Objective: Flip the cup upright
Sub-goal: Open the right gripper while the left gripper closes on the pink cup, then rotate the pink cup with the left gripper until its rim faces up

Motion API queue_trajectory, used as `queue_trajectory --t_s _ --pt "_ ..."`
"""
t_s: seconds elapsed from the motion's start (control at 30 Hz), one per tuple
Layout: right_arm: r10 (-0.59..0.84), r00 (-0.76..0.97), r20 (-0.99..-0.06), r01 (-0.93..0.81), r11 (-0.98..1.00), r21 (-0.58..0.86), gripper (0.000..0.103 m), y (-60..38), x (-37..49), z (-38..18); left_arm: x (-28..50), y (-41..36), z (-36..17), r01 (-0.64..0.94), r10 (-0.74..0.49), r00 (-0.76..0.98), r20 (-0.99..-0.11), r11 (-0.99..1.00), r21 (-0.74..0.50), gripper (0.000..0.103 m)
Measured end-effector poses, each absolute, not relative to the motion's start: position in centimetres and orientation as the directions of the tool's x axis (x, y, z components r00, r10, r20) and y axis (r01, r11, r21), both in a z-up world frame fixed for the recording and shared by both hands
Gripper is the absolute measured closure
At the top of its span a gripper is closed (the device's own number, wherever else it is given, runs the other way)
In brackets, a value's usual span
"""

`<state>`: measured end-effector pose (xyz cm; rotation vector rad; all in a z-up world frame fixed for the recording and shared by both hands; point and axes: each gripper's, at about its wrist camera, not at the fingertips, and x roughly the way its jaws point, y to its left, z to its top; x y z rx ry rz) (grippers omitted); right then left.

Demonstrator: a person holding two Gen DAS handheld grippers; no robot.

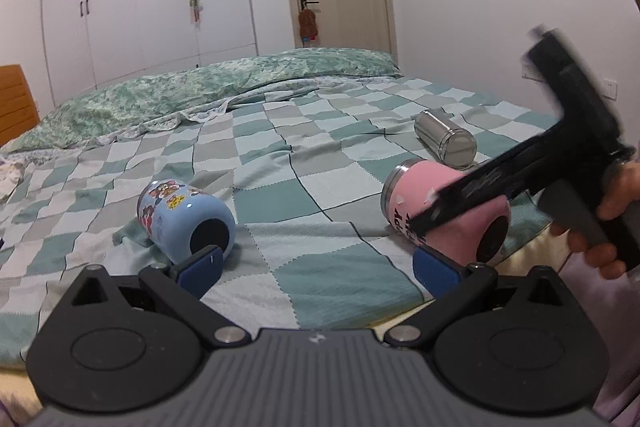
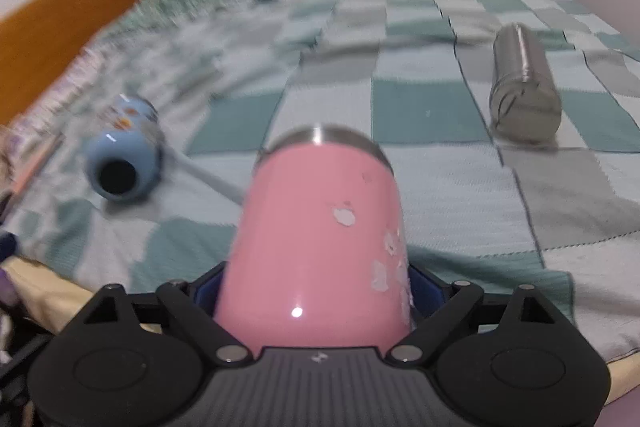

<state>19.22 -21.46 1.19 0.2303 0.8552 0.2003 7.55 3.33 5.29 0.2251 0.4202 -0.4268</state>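
Near bed edge (image 2: 592, 359), right tool (image 2: 316, 291) gripping pink cup (image 2: 320, 227)

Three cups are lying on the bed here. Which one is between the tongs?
The pink cup: the right tongs have their blue pads against both of its sides. The blue cartoon cup and the steel cup lie apart, ungripped, and the left tongs are open.

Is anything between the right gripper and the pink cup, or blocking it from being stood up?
Nothing visible. The right gripper already clamps the pink cup. The blue cup and the steel cup lie well off to either side on the bed.
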Motion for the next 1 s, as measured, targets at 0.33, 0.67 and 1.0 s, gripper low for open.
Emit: queue_trajectory --t_s 0.33,0.67,1.0 --pt "0.277 0.863 -0.423 -0.22 0.959 0.179 0.0 -29.5 12.8 5.5 8.2 -2.1 7.2 0.419 -0.343 0.801 -0.491 0.907 0.049 0.0" --pt "0.238 0.894 -0.381 -0.234 0.971 0.057 0.0 -35.1 14.0 2.5 12.9 -9.3 7.8 0.372 -0.277 0.698 -0.66 0.928 0.004 0.0" --pt "0.3 0.903 -0.308 -0.255 0.95 0.178 0.0 -39.0 17.0 -0.3 19.5 -14.0 6.3 0.228 -0.124 0.508 -0.852 0.974 -0.006 0.0"
